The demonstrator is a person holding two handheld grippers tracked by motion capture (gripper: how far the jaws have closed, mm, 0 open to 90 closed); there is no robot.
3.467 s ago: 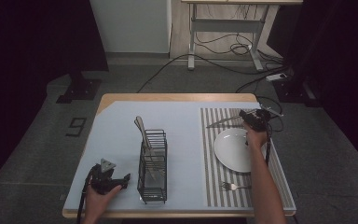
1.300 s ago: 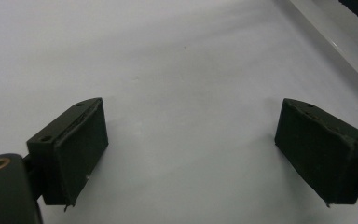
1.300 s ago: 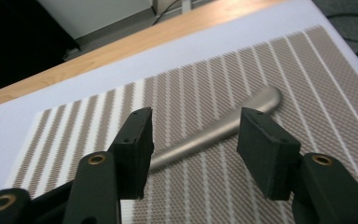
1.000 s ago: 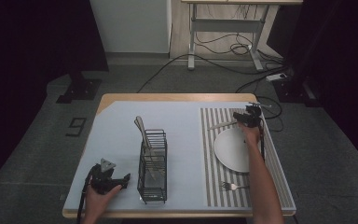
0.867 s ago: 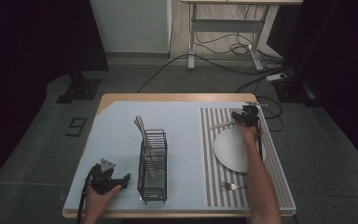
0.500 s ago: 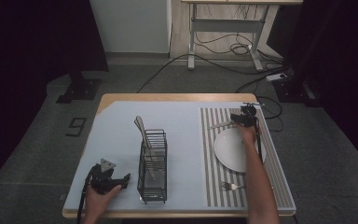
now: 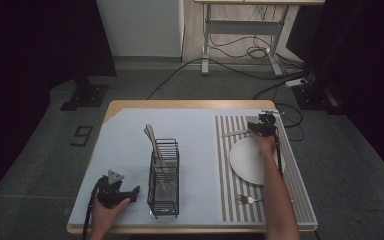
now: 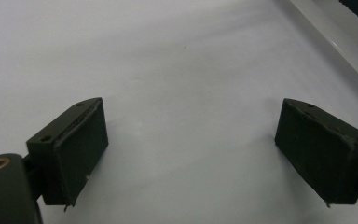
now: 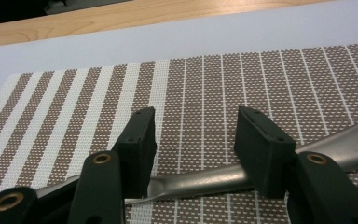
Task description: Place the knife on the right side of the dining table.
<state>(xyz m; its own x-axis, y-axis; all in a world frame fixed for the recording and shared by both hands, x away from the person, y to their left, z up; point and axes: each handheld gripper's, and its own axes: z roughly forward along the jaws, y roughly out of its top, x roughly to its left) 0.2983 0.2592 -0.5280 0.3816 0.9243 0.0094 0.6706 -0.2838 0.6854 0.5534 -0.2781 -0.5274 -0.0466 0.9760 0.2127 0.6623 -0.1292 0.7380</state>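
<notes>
While knife [image 9: 205, 179] lies on far striped mat [image 9: 205, 93] between parted right gripper [image 9: 193, 135] jaws: not clamped yet. Left gripper [image 8: 191, 149] idle near-left, jaws wide apart, empty. Fork [image 7: 247, 199] untouched near plate [image 7: 250, 160].

A plate [image 7: 252, 161] sits on the placemat [image 7: 228, 170] at right, fork [image 7: 247, 200] nearer, knife [image 7: 236, 132] farther; the wire caddy [image 7: 163, 177] stands left.

no readable text, no labels, no brand marks, no numbers on anything
</notes>
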